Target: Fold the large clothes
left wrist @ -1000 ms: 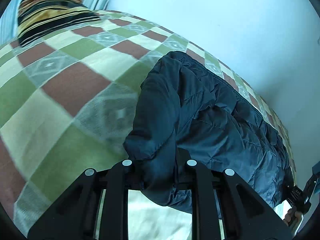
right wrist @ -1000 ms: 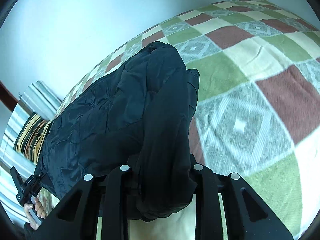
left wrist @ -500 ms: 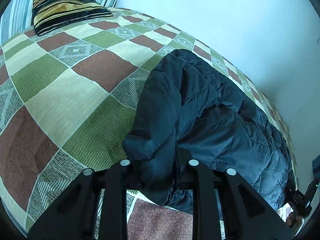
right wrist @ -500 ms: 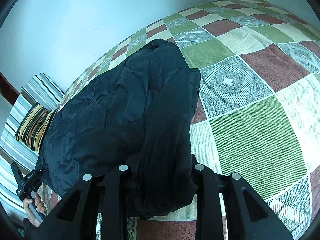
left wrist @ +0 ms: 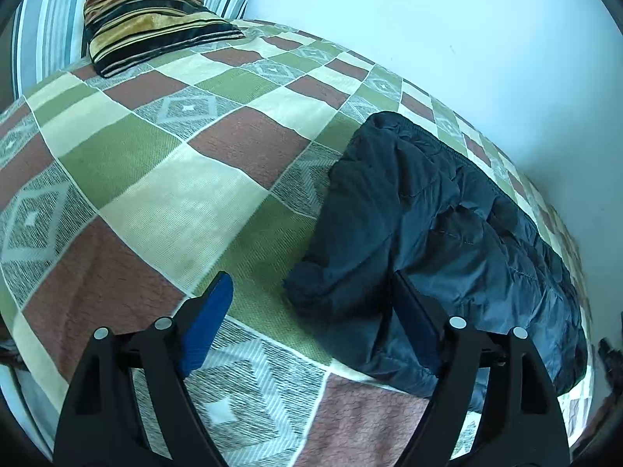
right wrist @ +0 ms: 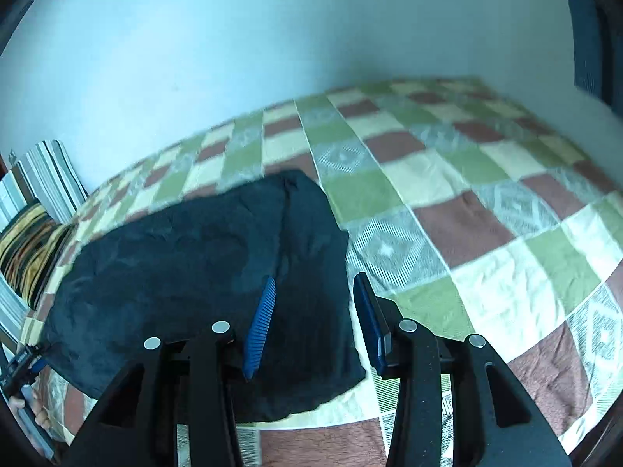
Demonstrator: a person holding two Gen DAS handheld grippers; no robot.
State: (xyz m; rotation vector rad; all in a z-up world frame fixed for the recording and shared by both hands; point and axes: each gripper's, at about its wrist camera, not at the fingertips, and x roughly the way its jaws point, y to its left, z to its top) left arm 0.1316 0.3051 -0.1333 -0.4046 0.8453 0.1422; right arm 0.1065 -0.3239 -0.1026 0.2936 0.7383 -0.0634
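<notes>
A dark navy quilted jacket (left wrist: 447, 241) lies folded on the checked bedspread (left wrist: 163, 179), its sleeve laid along the near edge. My left gripper (left wrist: 307, 311) is open wide with blue pads; the sleeve end lies loose between its fingers, not held. In the right wrist view the jacket (right wrist: 194, 272) lies flat at the lower left. My right gripper (right wrist: 311, 311) is open above the jacket's right edge and holds nothing. The left gripper also shows at the far left edge of the right wrist view (right wrist: 23, 362).
A striped gold and black pillow (left wrist: 148, 7) lies at the head of the bed, against striped cushions (right wrist: 46, 179). A pale blue wall (right wrist: 272, 39) runs along the far side. The bedspread (right wrist: 486, 233) stretches out to the right of the jacket.
Both grippers have opened and let go of the jacket, which now lies on the bed. Both have drawn back and risen a little; the right view is blurred by motion.
</notes>
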